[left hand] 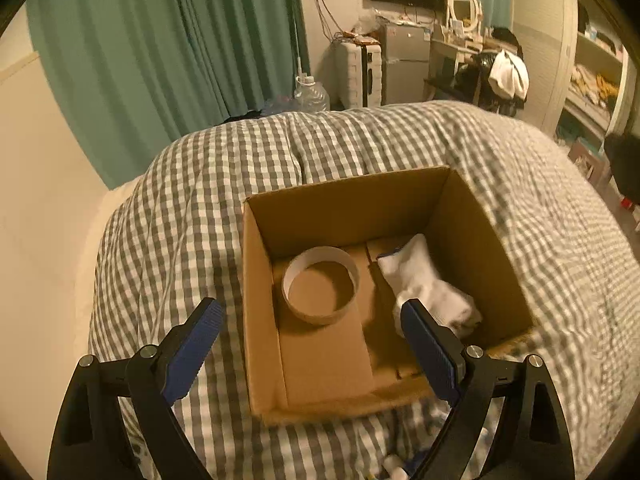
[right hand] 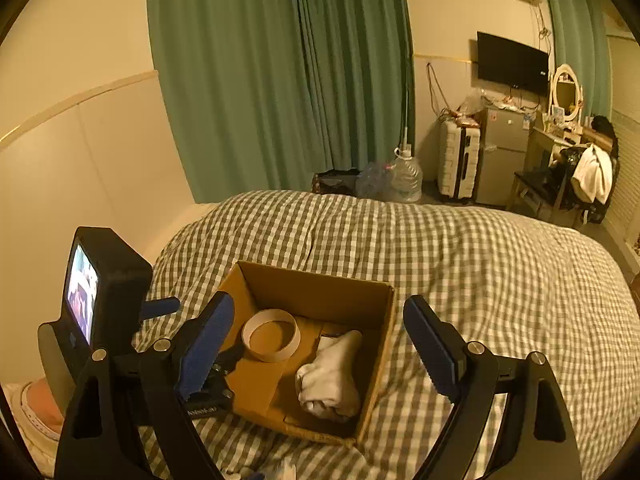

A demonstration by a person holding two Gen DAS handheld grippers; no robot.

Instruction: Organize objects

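Observation:
An open cardboard box (left hand: 352,196) sits on the checked bedcover; it also shows in the right wrist view (right hand: 320,284). Inside lie a tape roll (left hand: 320,286) (right hand: 271,335) on the left and a rolled white sock (left hand: 424,284) (right hand: 330,376) on the right. My left gripper (left hand: 312,320) is open and empty above the box's near side, one finger outside the left wall, one over the sock. My right gripper (right hand: 320,328) is open and empty, hovering over the box. The left gripper's body (right hand: 104,292) shows at the left of the right wrist view.
The grey-and-white checked bedcover (left hand: 360,140) surrounds the box. Small white objects (left hand: 394,466) lie on the bed at the near edge. Green curtains (right hand: 280,72), a water jug (right hand: 406,176), a suitcase (right hand: 458,160) and a small fridge (right hand: 504,152) stand beyond the bed.

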